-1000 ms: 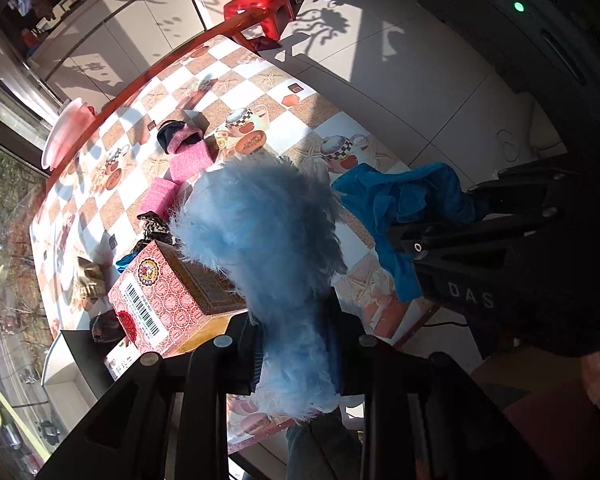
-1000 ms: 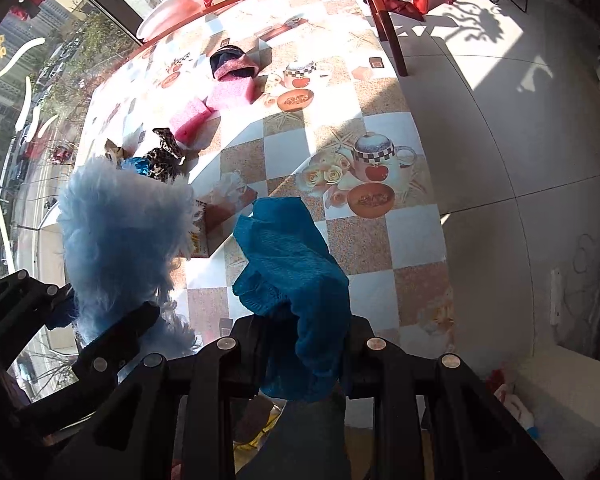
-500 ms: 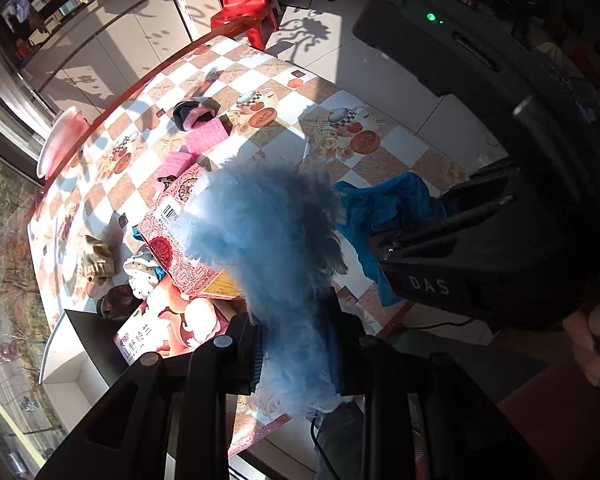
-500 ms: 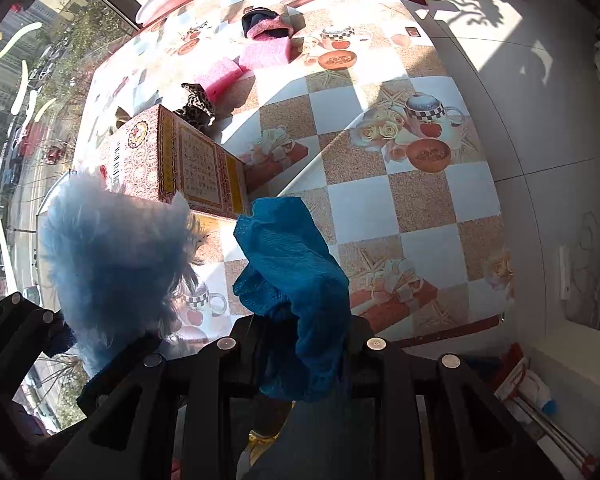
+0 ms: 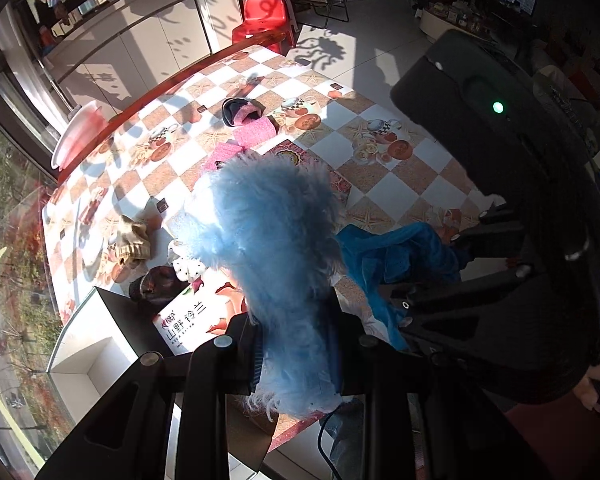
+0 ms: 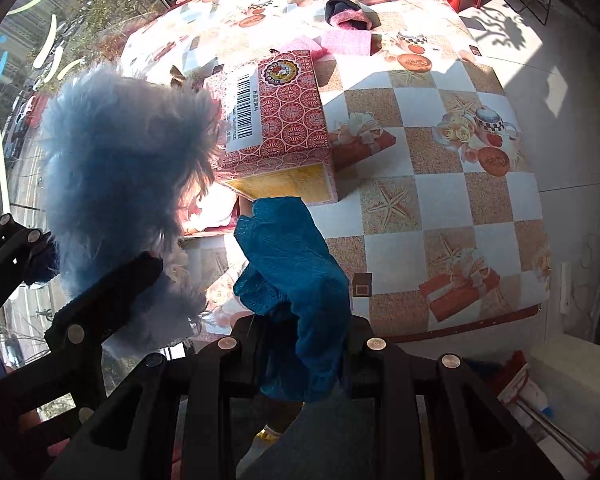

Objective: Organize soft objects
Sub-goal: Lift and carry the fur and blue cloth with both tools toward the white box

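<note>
My left gripper [image 5: 296,344] is pinching a fluffy light-blue thing [image 5: 268,236]. It is soft and shaggy, with long thin hairs that stick out all around like a puffball. It hangs in the air above the near edge of the tabletop [image 6: 440,200].

Below it, by the near left corner of the tabletop, I see an open white box [image 5: 84,364] with flat card walls. A crumpled tan cloth [image 5: 130,240] lies nearer the left edge, and a small white piece with black dots [image 5: 186,266] lies next to a dark bundle [image 5: 156,284].

In the middle stands a red box [image 6: 276,120] with round patterns and a barcode label. It has sharp, straight corners. Behind it, toward the far edge, lie two flat pink fuzzy squares [image 6: 346,42] and a rolled dark-and-pink piece [image 6: 346,14].

My right gripper [image 6: 300,356] is pinching a deep-blue cloth [image 6: 296,276]. It looks bumpy and knitted, and it folds over in a lump. It hangs over the near edge too, just beside the fluffy one.

The tabletop is smooth, with brown and white checks.
</note>
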Tool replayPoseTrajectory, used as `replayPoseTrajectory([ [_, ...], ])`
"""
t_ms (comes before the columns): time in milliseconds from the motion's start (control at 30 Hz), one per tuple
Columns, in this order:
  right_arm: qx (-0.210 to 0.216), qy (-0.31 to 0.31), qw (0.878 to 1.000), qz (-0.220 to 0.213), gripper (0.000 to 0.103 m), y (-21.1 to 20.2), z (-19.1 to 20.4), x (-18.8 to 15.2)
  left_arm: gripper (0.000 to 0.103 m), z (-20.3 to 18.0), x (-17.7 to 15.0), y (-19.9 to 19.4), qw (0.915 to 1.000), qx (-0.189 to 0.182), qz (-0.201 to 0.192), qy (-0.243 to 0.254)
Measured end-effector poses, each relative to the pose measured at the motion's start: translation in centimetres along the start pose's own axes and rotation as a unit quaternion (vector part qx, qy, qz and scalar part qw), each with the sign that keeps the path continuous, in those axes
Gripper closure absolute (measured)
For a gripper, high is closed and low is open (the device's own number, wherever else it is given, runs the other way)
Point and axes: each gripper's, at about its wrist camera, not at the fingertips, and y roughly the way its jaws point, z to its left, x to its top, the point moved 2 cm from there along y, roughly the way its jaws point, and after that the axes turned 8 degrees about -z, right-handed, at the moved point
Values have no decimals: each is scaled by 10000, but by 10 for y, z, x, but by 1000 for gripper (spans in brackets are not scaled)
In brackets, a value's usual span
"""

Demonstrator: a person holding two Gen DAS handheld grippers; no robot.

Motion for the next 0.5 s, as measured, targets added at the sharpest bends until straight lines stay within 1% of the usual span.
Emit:
replayPoseTrajectory([
  [133, 94, -228, 9997, -33, 75, 0, 22, 3, 75, 20, -9, -9, 9998, 57, -71, -168],
  [300, 141, -522, 9985, -58, 75, 3, 46, 5, 75, 43, -24, -14, 9988, 176, -50, -463],
  [500, 205, -809, 9965, -90, 75, 7, 72, 13, 75, 74, -38, -25, 9949, 484, -102, -879],
])
